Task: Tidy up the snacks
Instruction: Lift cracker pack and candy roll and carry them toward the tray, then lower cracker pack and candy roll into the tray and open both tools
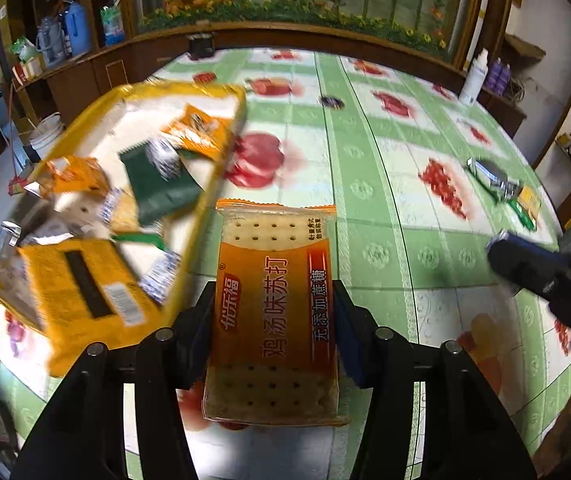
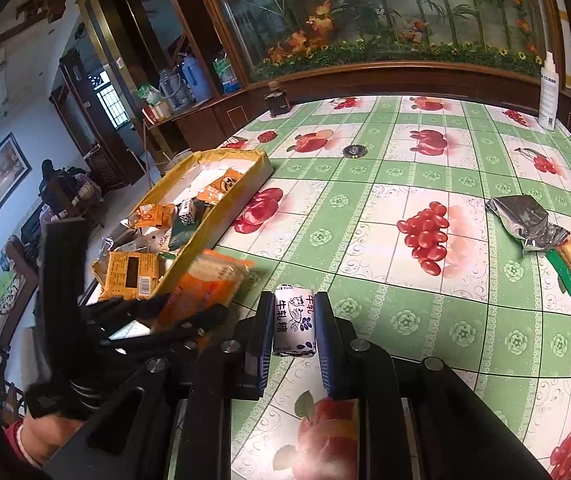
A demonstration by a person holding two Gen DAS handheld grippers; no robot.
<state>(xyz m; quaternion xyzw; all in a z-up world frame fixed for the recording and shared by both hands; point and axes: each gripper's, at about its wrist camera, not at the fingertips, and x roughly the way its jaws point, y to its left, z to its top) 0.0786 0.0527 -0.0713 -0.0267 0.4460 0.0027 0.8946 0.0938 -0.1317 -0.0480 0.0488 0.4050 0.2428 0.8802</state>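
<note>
Here, the left tongs [image 1: 273, 320] clamp an orange cracker packet [image 1: 275, 312] (yellow box [image 1: 189, 216] at ten o'clock); right tongs [image 2: 295, 328] pinch a nougat candy [image 2: 294, 320]. A loose grip could drop either onto the tabletop [image 1: 385, 208].

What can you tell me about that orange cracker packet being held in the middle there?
The cracker packet is a flat, rectangular pack in glossy plastic, clear at both ends so the pale, dotted crackers show through, with an orange band across the middle bearing Chinese lettering. It looks sealed and full. The left gripper clamps it by its long sides, one dark finger on each edge, and it stands lengthwise between them above the green fruit-print tablecloth, just right of the yellow box of snacks. Only the fingers appear to touch it.
</note>
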